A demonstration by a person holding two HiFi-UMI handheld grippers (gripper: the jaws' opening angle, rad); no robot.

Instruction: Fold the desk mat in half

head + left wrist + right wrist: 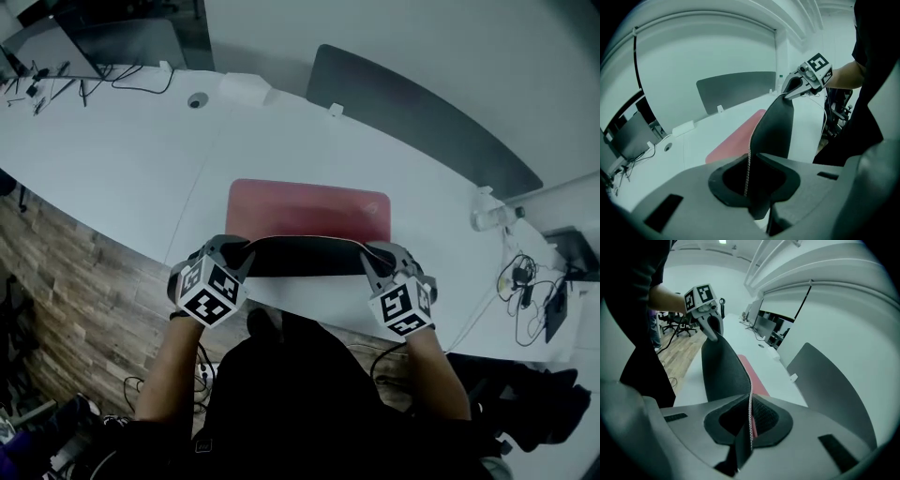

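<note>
I have the soft rectangular desk mat (309, 211) (red on top, black and textured underneath, with a pale stitched edge) near the front edge of the long white worktop (131, 159). My left hand-held gripper (236, 251) is clamped on the mat's near left corner, its jaws closed onto the stitched edge with the black underside running up between them. My right hand-held gripper (375, 258) bites the near right corner in the same way. Between the two, the near edge is held up off the worktop, so in the head view I see a dark band of underside across the front, with the red face lying flat on the worktop beyond it. In each gripper view the other hand-held gripper shows at the far end of the raised edge, gripping the opposite corner. A dark grey curved panel (422, 117) sits at the worktop's far side, well apart from the mat. Wood-plank floor (75, 291) shows below the worktop's front edge
</note>
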